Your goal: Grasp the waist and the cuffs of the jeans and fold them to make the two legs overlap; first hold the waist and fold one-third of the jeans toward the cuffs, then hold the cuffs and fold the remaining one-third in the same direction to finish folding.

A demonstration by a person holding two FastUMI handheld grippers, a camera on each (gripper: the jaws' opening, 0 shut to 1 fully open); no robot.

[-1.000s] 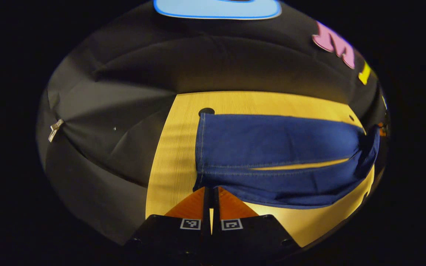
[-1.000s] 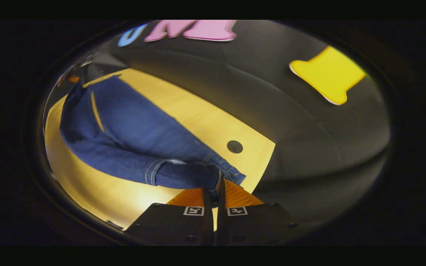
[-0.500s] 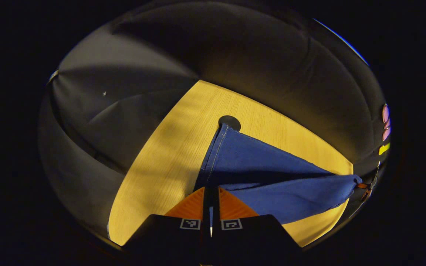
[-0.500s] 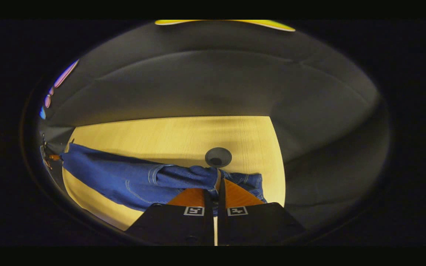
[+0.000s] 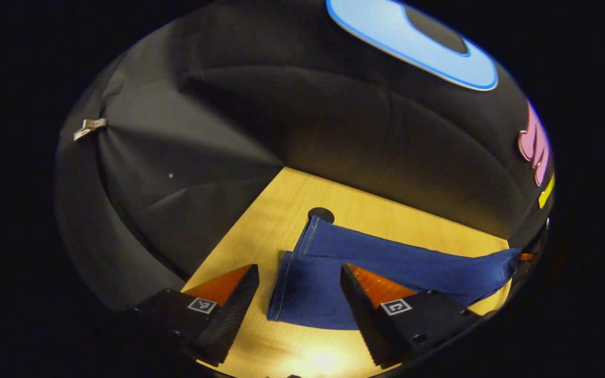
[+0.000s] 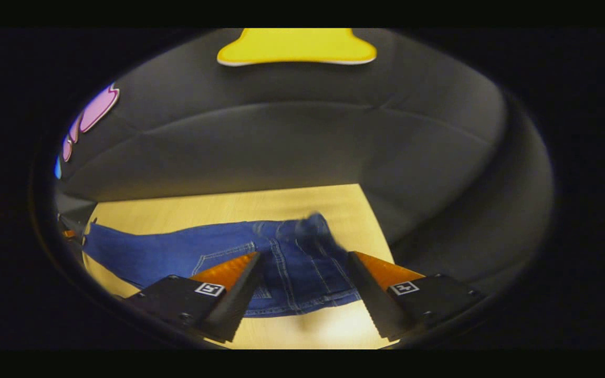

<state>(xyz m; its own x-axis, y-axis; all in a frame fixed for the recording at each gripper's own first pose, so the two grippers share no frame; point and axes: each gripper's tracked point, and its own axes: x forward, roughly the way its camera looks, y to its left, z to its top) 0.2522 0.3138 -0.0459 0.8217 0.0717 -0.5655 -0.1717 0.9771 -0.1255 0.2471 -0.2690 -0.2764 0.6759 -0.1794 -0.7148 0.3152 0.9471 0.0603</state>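
Blue jeans (image 5: 413,265) lie flat on the wooden table (image 5: 260,231), folded lengthwise with one leg on top of the other. In the left gripper view the stacked cuffs (image 5: 294,294) rest between the spread fingers of my left gripper (image 5: 298,269), which is open and hovers just above them. In the right gripper view the waist end (image 6: 302,286), with seams and a pocket, lies under my right gripper (image 6: 305,255), also open. A blurred bump of denim (image 6: 313,226) sits at the far edge of the waist.
A round hole (image 5: 321,214) in the tabletop sits just beyond the cuffs. Black cloth walls close in behind and beside the table. A small metal clip (image 5: 87,127) hangs on the left wall. Bare wood (image 6: 202,210) runs behind the jeans.
Both grippers were shut on the lifted jeans; they carried one leg over onto the other, lowered it, then opened and let go. The jeans now lie flat.
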